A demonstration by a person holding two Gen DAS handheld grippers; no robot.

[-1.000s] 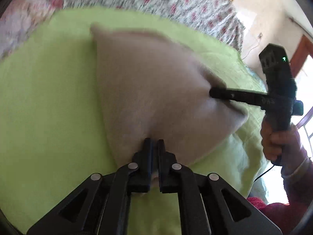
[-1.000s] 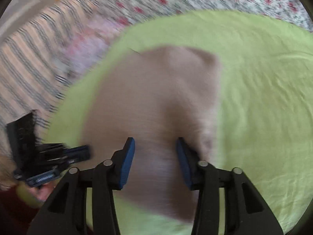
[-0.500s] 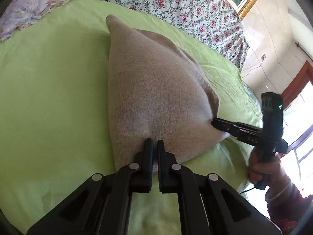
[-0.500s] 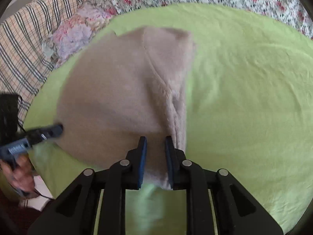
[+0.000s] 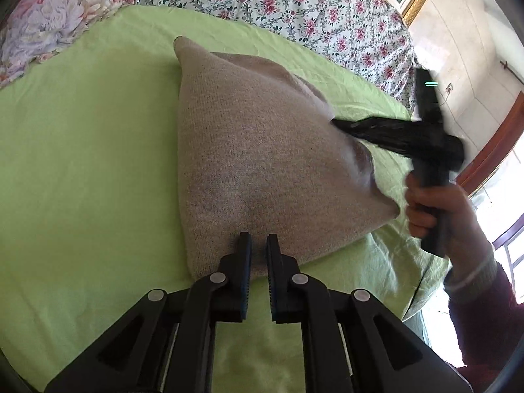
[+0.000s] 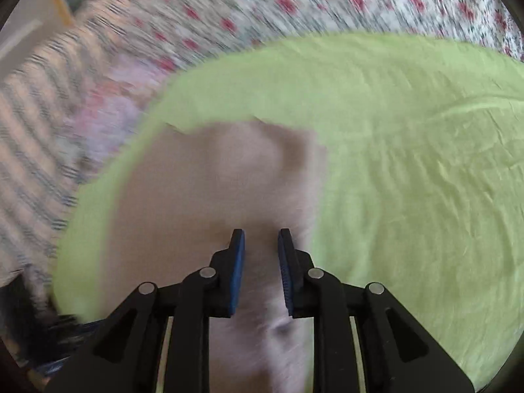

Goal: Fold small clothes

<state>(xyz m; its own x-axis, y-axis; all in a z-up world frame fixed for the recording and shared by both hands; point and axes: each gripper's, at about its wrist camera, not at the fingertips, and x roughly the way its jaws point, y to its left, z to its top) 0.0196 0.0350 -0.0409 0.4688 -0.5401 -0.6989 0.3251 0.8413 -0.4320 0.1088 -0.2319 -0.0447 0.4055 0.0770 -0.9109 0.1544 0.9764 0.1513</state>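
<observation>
- Beige knitted garment [image 5: 258, 163] lying on green-sheeted bed [image 5: 82, 163], near its edge.
- Left gripper [image 5: 258, 245] jaws pinching garment hem.
- Right gripper [image 6: 261, 242] jaws slightly parted, grip unclear.

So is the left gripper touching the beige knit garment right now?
Touching. In the left wrist view the left gripper has its jaws slightly parted, with the beige knit garment bunched between them at its near edge.
</observation>
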